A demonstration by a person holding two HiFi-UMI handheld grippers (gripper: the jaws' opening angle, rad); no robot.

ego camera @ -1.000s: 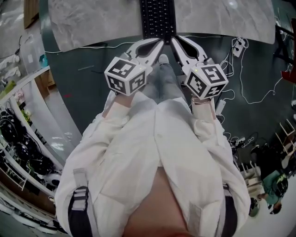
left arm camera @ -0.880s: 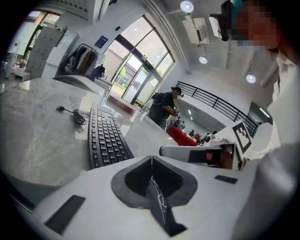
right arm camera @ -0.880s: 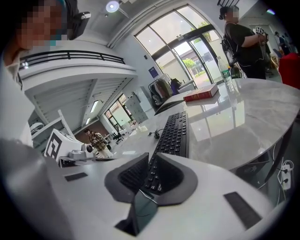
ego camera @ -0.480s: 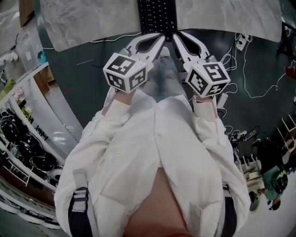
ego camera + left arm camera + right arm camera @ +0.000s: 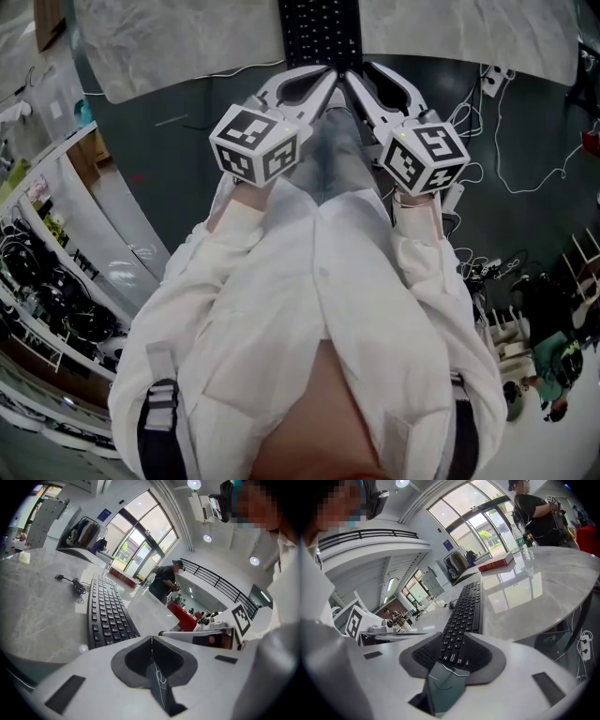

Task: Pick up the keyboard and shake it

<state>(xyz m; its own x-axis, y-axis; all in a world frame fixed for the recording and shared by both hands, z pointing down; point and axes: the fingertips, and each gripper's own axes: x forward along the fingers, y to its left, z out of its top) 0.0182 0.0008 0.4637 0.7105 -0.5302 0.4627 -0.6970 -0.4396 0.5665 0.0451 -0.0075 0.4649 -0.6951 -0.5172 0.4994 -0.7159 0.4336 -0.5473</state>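
The left gripper (image 5: 151, 640) is clenched shut on nothing, near the keyboard (image 5: 108, 613). The right gripper (image 5: 453, 654) is opening its jaws, with the keyboard's near end between them.

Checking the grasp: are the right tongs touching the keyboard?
Cannot tell. The right gripper view shows the right tongs opening with the keyboard end between them; neither contact nor gap is plain.

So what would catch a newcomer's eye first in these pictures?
The left gripper and right gripper meet near the head view's top centre, each carrying a black-and-white marker cube, aimed at a black keyboard on a marble table. The left one is shut and empty beside the keyboard's near end. The right one's jaws are opening with that end between them.
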